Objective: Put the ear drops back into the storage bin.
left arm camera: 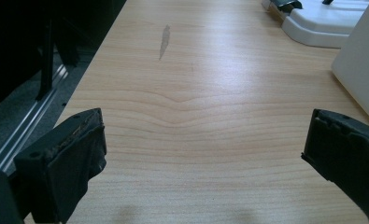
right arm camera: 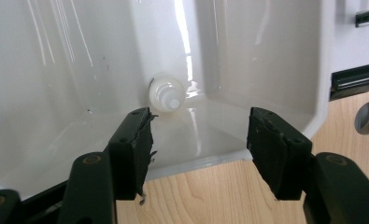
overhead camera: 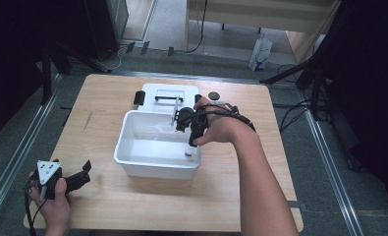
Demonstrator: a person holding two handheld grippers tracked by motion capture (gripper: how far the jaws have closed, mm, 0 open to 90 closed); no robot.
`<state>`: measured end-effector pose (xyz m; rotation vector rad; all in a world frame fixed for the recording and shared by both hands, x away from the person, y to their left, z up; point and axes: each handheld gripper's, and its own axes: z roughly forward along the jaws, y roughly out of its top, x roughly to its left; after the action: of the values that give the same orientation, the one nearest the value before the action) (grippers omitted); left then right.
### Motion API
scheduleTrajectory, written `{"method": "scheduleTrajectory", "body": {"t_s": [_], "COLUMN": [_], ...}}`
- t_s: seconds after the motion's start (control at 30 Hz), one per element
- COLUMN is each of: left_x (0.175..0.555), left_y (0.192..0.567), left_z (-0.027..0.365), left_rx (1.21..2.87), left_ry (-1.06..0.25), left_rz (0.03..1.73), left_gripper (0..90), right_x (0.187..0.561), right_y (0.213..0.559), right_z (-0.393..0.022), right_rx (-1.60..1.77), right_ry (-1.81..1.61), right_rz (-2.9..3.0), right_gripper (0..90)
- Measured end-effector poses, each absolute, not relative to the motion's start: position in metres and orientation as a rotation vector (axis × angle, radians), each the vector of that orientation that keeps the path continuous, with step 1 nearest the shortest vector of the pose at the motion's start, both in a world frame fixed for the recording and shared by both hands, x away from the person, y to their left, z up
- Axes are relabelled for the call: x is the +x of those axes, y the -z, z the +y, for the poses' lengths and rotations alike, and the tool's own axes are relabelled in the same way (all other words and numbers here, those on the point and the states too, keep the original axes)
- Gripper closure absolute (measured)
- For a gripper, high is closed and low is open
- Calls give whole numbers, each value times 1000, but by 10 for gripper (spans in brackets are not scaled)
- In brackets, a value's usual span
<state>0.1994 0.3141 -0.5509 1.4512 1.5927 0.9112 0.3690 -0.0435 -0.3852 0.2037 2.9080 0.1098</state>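
White bottle (right arm camera: 168,97) lies in the bin (right arm camera: 56,93), just beyond the right gripper's (right arm camera: 198,140) parted jaws.

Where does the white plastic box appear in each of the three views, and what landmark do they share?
High view: the white box sits at the table's centre, the right gripper over its right side.
Left gripper view: its white wall shows at the right edge.
Right gripper view: its glossy inside fills the upper part, a small bottle within.
Shared landmark: the white lid beyond the box.
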Motion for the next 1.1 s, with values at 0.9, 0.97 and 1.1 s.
{"method": "scheduleTrajectory", "body": {"t_s": [0.9, 0.97, 1.1], "left_x": [199, 199, 199], "left_y": [551, 551, 551], "left_z": [312, 312, 312], "left_rx": [1466, 1467, 1468], "left_ry": [-924, -924, -932], "left_rz": [1589, 1588, 1587], "left_gripper": [1, 1, 1], "right_x": [347, 346, 344], "right_y": [345, 345, 347], "right_z": [-106, -111, -122], "right_rx": [353, 359, 407], "right_ry": [-47, -55, -51], "right_rz": [2808, 2810, 2817], "right_gripper": [128, 111, 37]}}
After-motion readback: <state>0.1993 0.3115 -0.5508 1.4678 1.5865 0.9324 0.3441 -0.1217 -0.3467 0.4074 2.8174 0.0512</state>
